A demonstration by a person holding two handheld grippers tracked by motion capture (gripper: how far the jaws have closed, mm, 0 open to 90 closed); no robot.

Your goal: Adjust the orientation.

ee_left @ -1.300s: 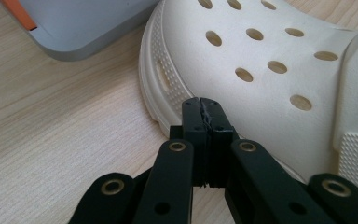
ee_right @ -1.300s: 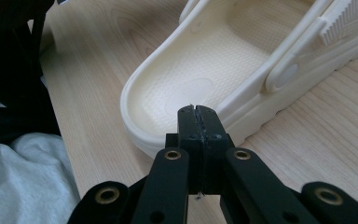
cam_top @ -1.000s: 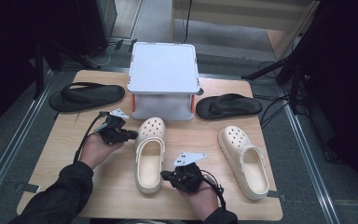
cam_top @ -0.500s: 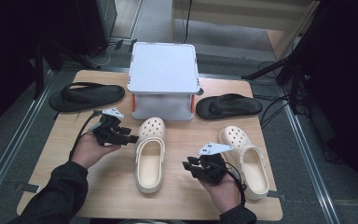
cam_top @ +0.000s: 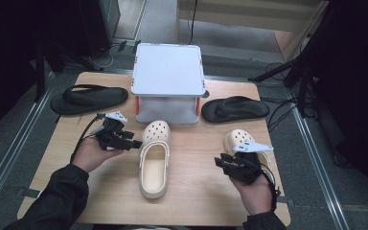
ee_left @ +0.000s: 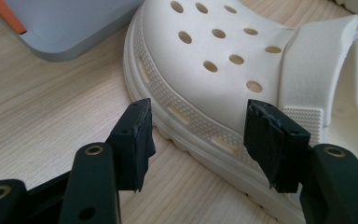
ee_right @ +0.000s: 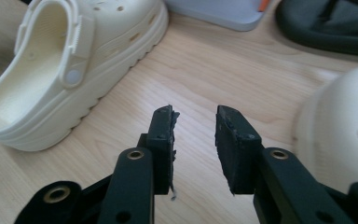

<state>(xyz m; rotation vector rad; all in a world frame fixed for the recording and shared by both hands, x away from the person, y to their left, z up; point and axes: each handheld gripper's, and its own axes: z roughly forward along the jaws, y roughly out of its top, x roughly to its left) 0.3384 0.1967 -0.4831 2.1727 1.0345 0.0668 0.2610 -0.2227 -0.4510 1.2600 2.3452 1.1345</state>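
Note:
A cream clog (cam_top: 154, 158) lies in the middle of the wooden table (cam_top: 196, 191), toe toward the box. My left gripper (cam_top: 133, 143) sits at its left side near the toe. In the left gripper view the jaws have just been opening, and my left gripper (ee_left: 205, 135) stands wide across the rim of the clog's (ee_left: 223, 60) sole without pressing on it. A second cream clog (cam_top: 237, 139) lies at the right. My right gripper (cam_top: 220, 163) hovers just left of it. Its jaws have also just been opening, and my right gripper (ee_right: 193, 135) has only bare table between them.
A pale lidded box (cam_top: 168, 72) with orange latches stands at the back centre. One black flip-flop (cam_top: 88, 98) lies left of it, and another black flip-flop (cam_top: 235, 109) lies right of it. In the right gripper view, the middle clog (ee_right: 65, 60) is at the left and the second clog (ee_right: 345, 121) at the right.
My right gripper has moved from the middle clog's heel over to the right clog, rising a little, and its jaws have parted. The left gripper has stayed by the toe and opened wide.

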